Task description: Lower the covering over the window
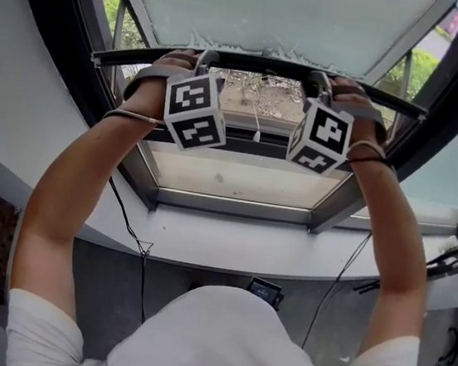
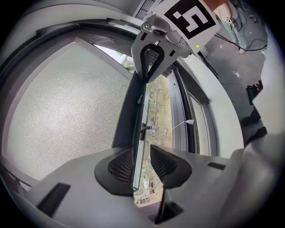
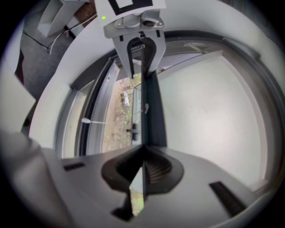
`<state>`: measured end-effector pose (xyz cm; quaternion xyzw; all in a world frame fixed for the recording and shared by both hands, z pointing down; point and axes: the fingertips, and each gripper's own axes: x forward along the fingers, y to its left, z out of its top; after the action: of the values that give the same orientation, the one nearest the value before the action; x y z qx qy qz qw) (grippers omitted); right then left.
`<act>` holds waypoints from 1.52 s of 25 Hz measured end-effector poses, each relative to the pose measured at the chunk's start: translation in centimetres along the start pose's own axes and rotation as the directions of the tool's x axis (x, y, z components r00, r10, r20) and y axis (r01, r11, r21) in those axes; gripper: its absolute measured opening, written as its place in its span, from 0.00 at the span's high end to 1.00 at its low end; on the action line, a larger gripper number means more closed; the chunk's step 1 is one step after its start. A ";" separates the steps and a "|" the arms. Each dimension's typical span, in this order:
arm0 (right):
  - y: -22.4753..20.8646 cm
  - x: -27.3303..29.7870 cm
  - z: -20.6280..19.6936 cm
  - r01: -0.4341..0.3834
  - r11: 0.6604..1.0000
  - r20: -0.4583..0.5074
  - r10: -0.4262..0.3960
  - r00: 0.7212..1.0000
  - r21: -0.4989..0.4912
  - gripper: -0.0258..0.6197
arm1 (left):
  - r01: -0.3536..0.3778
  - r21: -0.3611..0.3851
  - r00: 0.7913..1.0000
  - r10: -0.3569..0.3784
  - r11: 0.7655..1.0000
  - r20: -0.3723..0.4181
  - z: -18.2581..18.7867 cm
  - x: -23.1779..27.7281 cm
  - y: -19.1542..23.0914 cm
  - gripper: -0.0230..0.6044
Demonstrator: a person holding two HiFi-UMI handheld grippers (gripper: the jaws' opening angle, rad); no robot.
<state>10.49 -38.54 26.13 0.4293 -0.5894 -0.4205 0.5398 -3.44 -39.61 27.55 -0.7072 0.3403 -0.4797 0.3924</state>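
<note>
Both arms stretched up and forward to the window, left hand (image 1: 161, 77) and right hand (image 1: 361, 103) set near each other about the middle of the bottom bar (image 1: 262, 62), both grippers tipped slightly downward. Pale, fine-meshed covering (image 1: 277, 8) drawn partway down inside the window frame (image 1: 234, 206) and ending in that dark bar, with stony ground in sight beneath it and a thin pull cord (image 1: 257, 127) hanging below. Left gripper (image 2: 142, 164) with jaws partly apart, astride the bar's pale edge, the strip close against one pad and a gap showing beside the other. Right gripper (image 3: 142, 167) closed almost fully, pinching the same thin edge between its pads.
</note>
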 end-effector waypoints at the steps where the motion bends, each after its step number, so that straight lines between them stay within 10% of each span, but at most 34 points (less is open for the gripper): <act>1: 0.5 0.1 0.0 -0.004 1.000 0.001 0.004 1.000 0.003 0.91 | 0.002 -0.006 1.000 -0.002 1.000 0.002 -0.1 0.2 -0.4 0.76; 29: 7.4 1.9 -0.3 -0.026 0.996 0.038 0.022 0.999 0.081 0.91 | 0.077 -0.018 0.996 -0.078 0.997 -0.043 -1.8 3.0 -6.5 0.78; 38: 7.9 0.0 1.6 0.024 0.946 0.135 -0.071 0.988 0.322 0.82 | 0.085 -0.022 0.994 -0.087 0.996 -0.060 -1.7 3.0 -6.5 0.80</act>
<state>8.45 -36.28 33.60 0.4935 -0.6769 -0.3624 0.4085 -3.45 -39.60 34.97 -0.7102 0.3259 -0.5140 0.3539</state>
